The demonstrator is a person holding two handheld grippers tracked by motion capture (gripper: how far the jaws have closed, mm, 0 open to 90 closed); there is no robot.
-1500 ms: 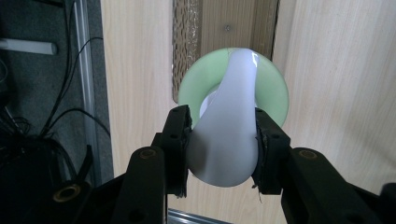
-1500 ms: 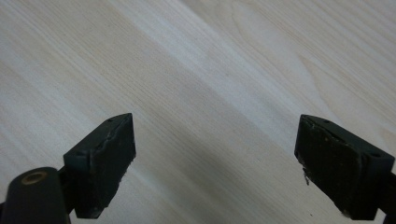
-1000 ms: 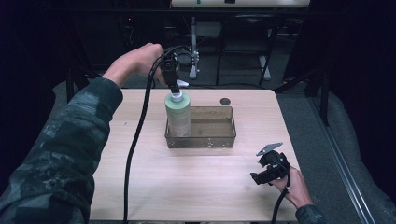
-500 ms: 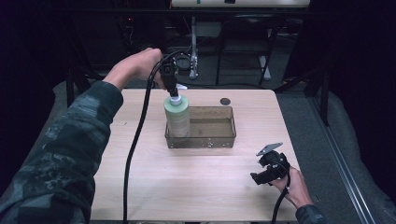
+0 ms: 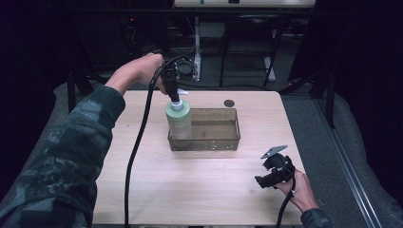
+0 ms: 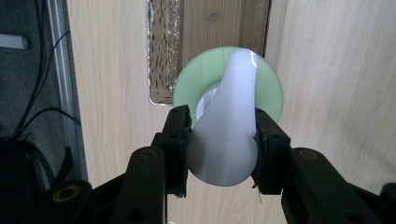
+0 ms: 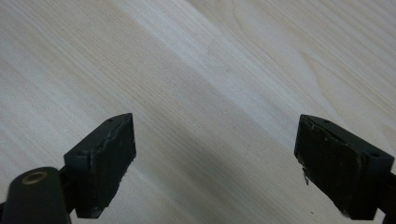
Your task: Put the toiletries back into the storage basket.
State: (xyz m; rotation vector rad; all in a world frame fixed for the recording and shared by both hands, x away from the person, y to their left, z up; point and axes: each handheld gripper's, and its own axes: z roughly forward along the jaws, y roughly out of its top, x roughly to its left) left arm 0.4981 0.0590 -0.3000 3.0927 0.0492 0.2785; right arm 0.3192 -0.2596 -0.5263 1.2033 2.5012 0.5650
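- The left gripper points straight down over the far left part of the surface, its jaws clamped on the white pump head of a pale green bottle.
- In the left gripper view the pump's spout runs away from the jaws, across the bottle's round green top.
- The bottle stands upright at the left end of a clear tray; whether it rests on the tray floor or hangs just above it, I cannot tell.
- The tray sits at mid-surface, toward the far edge.
- A small dark disc lies on the surface just behind the tray.
- The right gripper is held low over the near right corner, well apart from the tray.
- Its jaws stand wide apart, with bare wood between them in the right gripper view.
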